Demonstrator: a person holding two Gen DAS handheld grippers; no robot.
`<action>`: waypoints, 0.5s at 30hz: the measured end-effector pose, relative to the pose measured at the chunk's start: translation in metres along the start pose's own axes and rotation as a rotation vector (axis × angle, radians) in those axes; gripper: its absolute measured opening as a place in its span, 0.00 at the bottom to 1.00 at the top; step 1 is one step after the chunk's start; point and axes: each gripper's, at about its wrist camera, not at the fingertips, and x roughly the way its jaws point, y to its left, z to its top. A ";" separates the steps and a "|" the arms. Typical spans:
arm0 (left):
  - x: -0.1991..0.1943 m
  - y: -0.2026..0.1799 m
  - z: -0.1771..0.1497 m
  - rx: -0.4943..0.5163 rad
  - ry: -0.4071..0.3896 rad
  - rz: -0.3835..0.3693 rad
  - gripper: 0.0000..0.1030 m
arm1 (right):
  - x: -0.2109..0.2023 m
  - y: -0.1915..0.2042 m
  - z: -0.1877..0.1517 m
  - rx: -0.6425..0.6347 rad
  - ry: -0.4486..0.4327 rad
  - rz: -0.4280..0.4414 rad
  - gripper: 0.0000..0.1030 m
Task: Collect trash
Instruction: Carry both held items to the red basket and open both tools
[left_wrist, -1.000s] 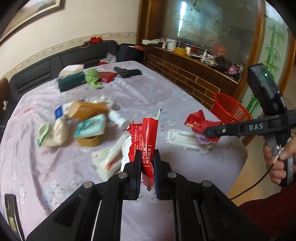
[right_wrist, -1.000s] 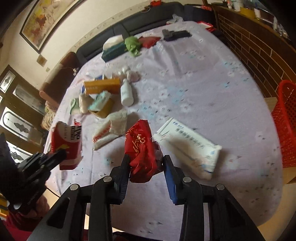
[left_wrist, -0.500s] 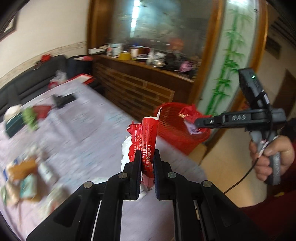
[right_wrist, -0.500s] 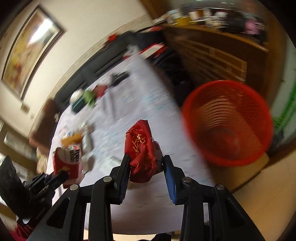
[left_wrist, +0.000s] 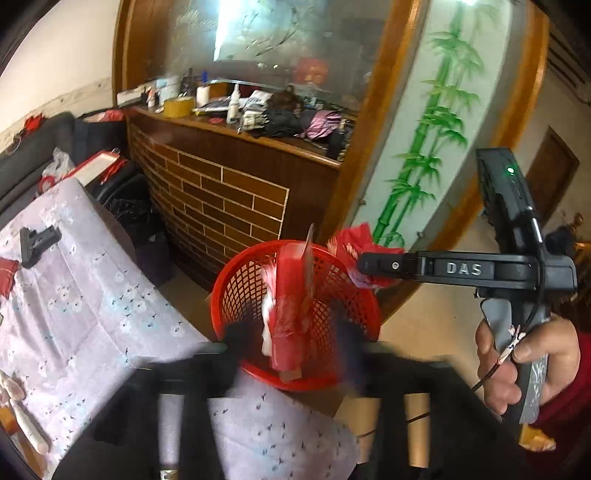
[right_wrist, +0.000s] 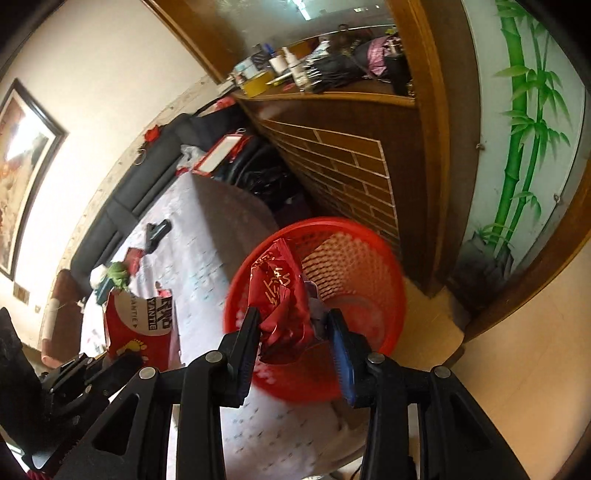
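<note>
Both grippers hang above the red basket (left_wrist: 236, 295). Left gripper (left_wrist: 291, 332): jaws opening, red packet (left_wrist: 290, 295) loose between them. Right gripper (right_wrist: 295, 328): jaws opening around the crumpled red wrapper (right_wrist: 280, 295).

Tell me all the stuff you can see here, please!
wastebasket: one, red mesh, on the floor by the table.
long wrapper: one, red, over the basket, between the opening left jaws.
crumpled wrapper: one, red with gold print, between the opening right jaws.
tablecloth: one, lilac, flowered, on the table.
black tool: one, on the cloth.
tape roll: one, yellow, on the wooden counter.
bamboo painting: one, green, on the panel.
left gripper: black.
right gripper: black.
hand: one, holding the right gripper's handle.
</note>
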 end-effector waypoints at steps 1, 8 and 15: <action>-0.001 0.004 0.000 -0.015 -0.013 0.013 0.62 | 0.004 -0.004 0.006 0.004 -0.003 -0.005 0.56; -0.030 0.027 -0.021 -0.081 -0.032 0.050 0.62 | -0.008 0.001 0.008 -0.044 -0.029 -0.032 0.62; -0.071 0.061 -0.076 -0.184 -0.022 0.134 0.62 | -0.001 0.031 -0.027 -0.067 0.044 0.070 0.62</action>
